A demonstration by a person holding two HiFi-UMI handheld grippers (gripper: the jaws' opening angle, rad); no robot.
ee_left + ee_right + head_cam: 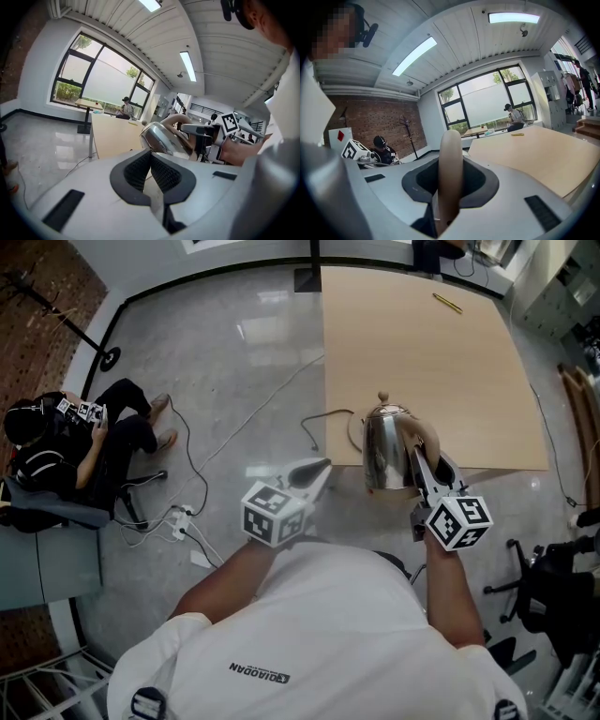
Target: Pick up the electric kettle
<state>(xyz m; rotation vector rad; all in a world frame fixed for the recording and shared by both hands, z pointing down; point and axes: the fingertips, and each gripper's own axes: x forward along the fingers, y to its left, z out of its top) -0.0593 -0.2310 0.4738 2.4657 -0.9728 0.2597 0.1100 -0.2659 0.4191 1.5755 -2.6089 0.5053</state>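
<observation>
**Light wooden table (441,381), shiny steel electric kettle (384,442) gripped**

Head view: your right gripper (419,463) holds it at the table's near edge.
Left gripper view: your left gripper (151,159) has its pads together, empty.
Right gripper view: the jaws clamp the tan curved handle (450,154).

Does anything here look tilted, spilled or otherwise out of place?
The kettle leans, clearest in the left gripper view, held by its handle in the jaws of the right gripper. A cable hangs off the edge of the table.
</observation>
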